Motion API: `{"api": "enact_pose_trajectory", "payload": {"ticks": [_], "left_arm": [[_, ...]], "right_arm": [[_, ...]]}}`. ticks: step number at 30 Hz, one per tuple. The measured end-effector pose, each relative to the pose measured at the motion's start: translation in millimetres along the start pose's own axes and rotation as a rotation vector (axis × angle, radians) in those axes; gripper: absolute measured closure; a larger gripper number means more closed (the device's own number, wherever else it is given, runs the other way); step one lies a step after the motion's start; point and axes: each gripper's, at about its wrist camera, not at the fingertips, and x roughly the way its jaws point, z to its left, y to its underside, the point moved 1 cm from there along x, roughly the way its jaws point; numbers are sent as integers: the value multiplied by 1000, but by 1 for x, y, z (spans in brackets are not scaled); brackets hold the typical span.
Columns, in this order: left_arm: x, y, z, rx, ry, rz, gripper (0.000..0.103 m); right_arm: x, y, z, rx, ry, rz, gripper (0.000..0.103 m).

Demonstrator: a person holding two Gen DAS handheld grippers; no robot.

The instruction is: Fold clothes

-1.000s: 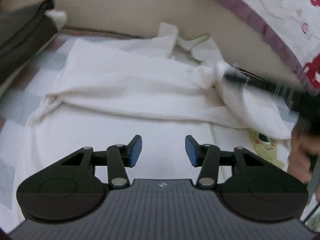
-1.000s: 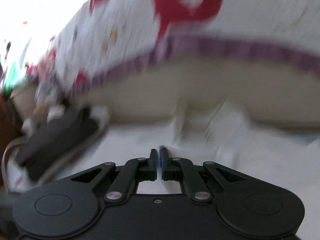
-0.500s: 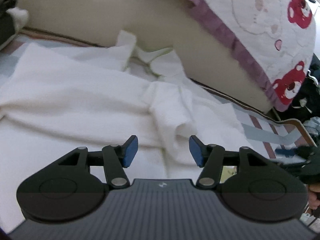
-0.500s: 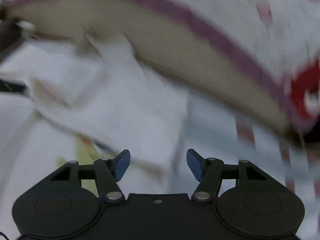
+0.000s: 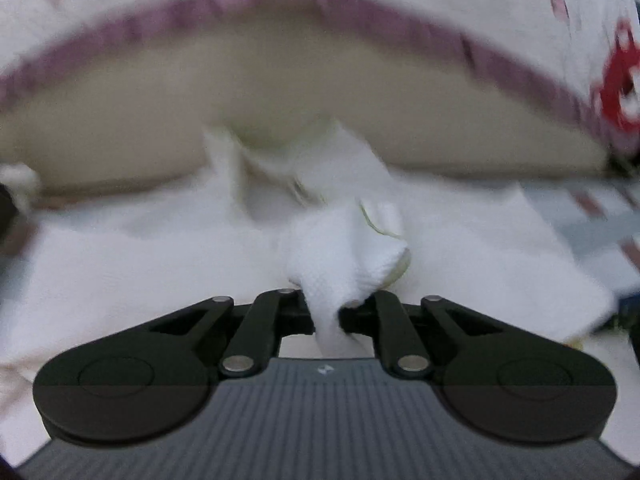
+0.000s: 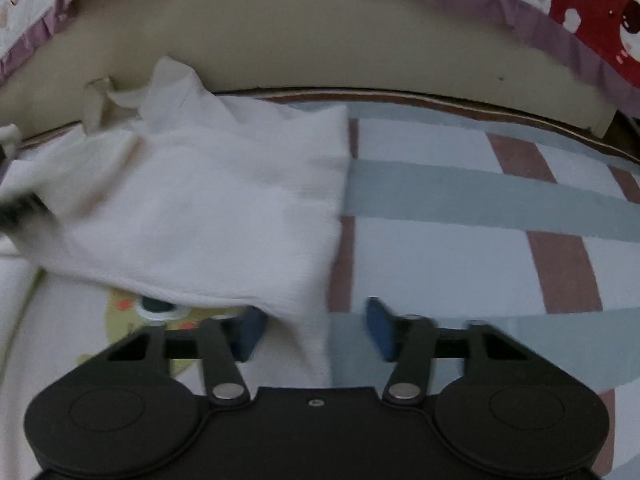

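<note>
Pinching a bunched wad of white waffle-textured cloth, the left tool (image 5: 326,314) has its fingers pressed together on the fabric, which rises just ahead of it in a crumpled peak. That cloth belongs to the white cotton garment (image 6: 208,208) lying on the bed, whose blue, white and brown checked sheet (image 6: 460,240) shows bare ahead and to the right of the right tool (image 6: 316,330). The right tool is spread wide, its blue fingertips (image 6: 378,326) holding nothing, with the garment's lower right corner hanging just between them. A flap of the garment lies turned over its own body, partly covering a yellow-green cartoon print (image 6: 148,312) just ahead and left of the right tool. Beyond both tools runs a beige padded headboard (image 6: 320,40) with a purple-frilled white bear-print quilt (image 6: 592,12) draped above it. By the look of things the folding is midway: one fold lies in place, yet the top edge is rumpled and the garment is far from a compact, neat bundle.
</note>
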Motion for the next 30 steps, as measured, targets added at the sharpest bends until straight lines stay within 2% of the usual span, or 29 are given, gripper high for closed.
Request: {"api": "enact_pose_trajectory", "payload": {"ticks": [2, 3, 4, 5, 8, 10, 11, 12, 13, 15, 18, 20, 21, 23, 25, 27, 29, 30], "left_arm": [[-29, -1, 14, -104, -68, -135, 89], [-36, 2, 21, -166, -94, -161, 86], [-38, 6, 28, -221, -121, -154, 74], [-32, 10, 36, -251, -143, -110, 72], [-3, 25, 62, -291, -176, 64, 72], [5, 34, 80, -325, -201, 142, 74], [5, 36, 89, -345, -204, 153, 74], [2, 36, 96, -344, -208, 147, 77], [-2, 33, 98, -294, -250, 154, 86], [-7, 25, 93, -155, -312, 158, 91], [-26, 13, 74, 40, -277, 78, 94], [-35, 4, 69, 111, -247, 48, 94], [-37, 2, 70, 121, -224, 59, 92], [-34, 6, 80, 105, -186, 138, 86], [-27, 17, 98, 27, -144, 255, 85], [-27, 32, 112, -46, -120, 332, 85], [-31, 38, 118, -72, -148, 356, 84], [-32, 37, 119, -81, -158, 370, 80]], "right_arm": [[-3, -2, -3, -6, -7, -29, 65], [-2, -2, -4, 4, -8, -30, 66], [-2, -3, -5, 15, -9, -31, 70], [-2, -3, -6, 25, -10, -32, 75], [-1, -4, -9, 56, -13, -36, 79], [0, -4, -11, 76, -15, -38, 79], [0, -4, -12, 87, -16, -39, 80], [1, -5, -13, 97, -17, -40, 80], [1, -5, -12, 92, -15, -41, 80], [3, -5, -10, 82, -11, -43, 79], [2, -5, -5, 6, -4, -45, 77], [1, -6, -7, 19, -7, -21, 77], [0, -6, -10, 26, -5, -18, 77], [-2, -6, -15, 49, 1, -15, 76], [-3, -7, -20, 93, -8, -2, 76], [-3, -7, -18, 95, -2, 26, 69], [-4, -8, -11, 46, 26, 76, 56], [-5, -8, -7, 19, 41, 104, 53]]}}
